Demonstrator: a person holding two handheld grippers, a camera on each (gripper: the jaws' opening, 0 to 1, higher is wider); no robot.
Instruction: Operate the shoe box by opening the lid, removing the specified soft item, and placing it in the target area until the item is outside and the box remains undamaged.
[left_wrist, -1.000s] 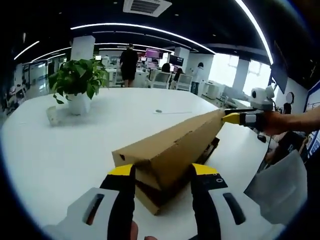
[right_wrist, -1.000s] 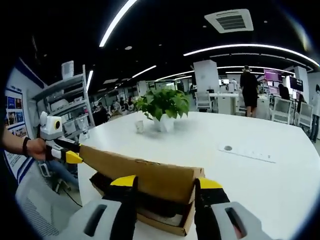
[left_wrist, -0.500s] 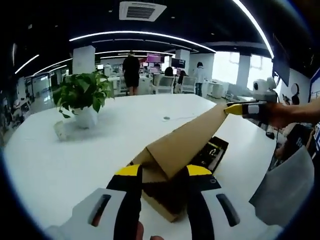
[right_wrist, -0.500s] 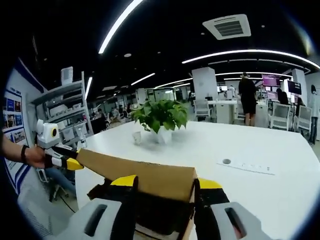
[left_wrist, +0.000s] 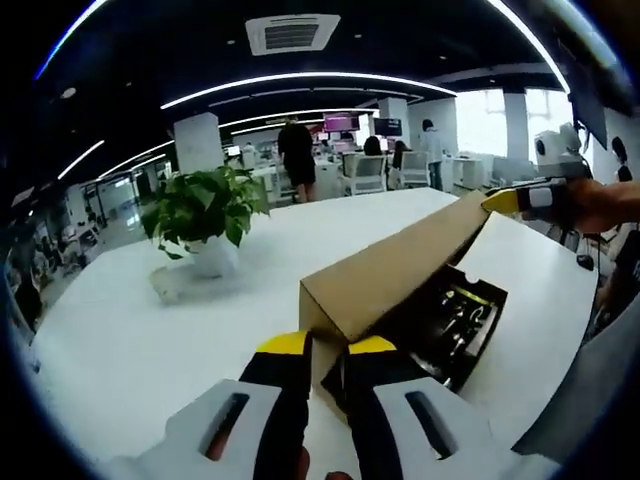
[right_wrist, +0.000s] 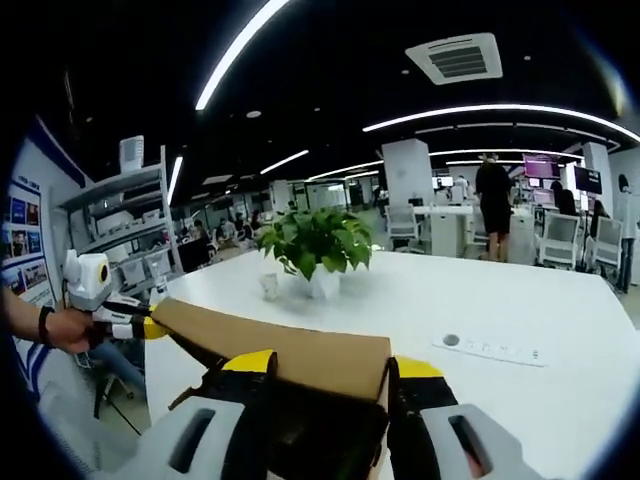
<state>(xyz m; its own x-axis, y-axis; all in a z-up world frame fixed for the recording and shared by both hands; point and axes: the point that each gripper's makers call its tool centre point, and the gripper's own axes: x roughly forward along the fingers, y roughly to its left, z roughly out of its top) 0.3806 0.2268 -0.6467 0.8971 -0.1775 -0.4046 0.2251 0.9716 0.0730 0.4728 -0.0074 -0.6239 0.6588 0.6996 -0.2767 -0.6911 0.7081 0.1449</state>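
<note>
lid (left_wrist: 395, 275) raised above shoe box (left_wrist: 455, 320) on table (left_wrist: 150, 350) | left gripper (left_wrist: 328, 346) pinches lid corner | right gripper (right_wrist: 330, 366) clamps opposite lid end

The shoe box (left_wrist: 385, 280) is matt brown cardboard, on a smooth, glossy white table (left_wrist: 130, 360).

the shoe box (left_wrist: 470, 325) sits on the table (left_wrist: 130, 340); its lid (left_wrist: 390, 270) is raised above it; the potted plant (left_wrist: 205, 215) stands beyond the box.
</note>
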